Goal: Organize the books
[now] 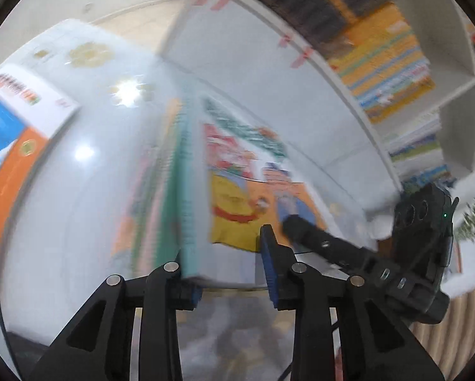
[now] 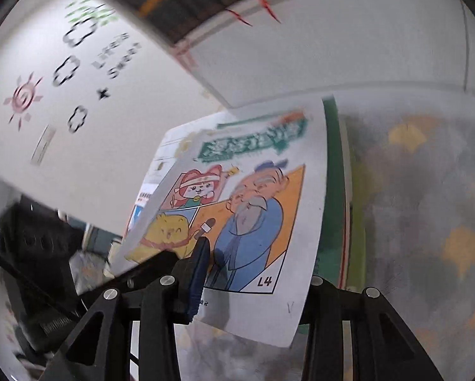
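Both tongs grip a stack of thin glossy books, left tongs at its teal spines, right tongs across the cartoon cover; white shelf at two o'clock.

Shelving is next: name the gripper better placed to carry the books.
Right, probably. The right gripper has the books between its fingers, one pad flat on the cartoon cover. The left gripper straddles only a lower corner, and blur hides whether it presses.
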Action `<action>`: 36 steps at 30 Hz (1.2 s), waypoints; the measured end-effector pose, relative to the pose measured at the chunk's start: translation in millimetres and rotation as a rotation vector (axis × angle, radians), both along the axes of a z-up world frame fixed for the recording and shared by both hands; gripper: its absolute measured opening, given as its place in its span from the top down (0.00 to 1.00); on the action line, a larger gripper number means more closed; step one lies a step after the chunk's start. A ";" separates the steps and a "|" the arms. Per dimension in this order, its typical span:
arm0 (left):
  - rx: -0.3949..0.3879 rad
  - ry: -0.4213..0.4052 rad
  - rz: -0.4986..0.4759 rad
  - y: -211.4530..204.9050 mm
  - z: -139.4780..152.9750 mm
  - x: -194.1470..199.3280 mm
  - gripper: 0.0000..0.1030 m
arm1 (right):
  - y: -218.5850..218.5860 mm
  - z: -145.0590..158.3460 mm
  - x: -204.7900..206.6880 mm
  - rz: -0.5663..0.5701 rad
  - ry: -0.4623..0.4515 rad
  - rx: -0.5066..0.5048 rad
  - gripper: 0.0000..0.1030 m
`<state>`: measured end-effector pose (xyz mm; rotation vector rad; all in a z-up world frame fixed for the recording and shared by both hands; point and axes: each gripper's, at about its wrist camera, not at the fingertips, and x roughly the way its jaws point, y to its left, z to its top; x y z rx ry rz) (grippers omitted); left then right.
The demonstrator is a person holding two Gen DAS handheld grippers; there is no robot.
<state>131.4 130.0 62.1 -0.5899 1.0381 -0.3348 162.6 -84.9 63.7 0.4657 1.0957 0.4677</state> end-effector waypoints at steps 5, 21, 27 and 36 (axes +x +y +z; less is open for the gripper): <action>0.001 0.023 0.096 28.5 -11.4 -27.0 0.72 | -3.3 -14.8 -5.1 -0.009 0.049 -0.019 0.61; 0.201 -0.022 -0.088 -116.8 8.1 -150.9 0.71 | -119.7 -26.6 -141.8 0.110 0.110 -0.107 0.53; 0.358 -0.114 -0.149 -229.6 28.1 -188.6 0.71 | -222.5 -1.0 -216.7 -0.039 0.032 -0.328 0.53; 0.509 -0.467 -0.054 -304.9 118.3 -249.0 0.02 | -303.7 93.1 -307.2 -0.368 -0.166 -0.535 0.28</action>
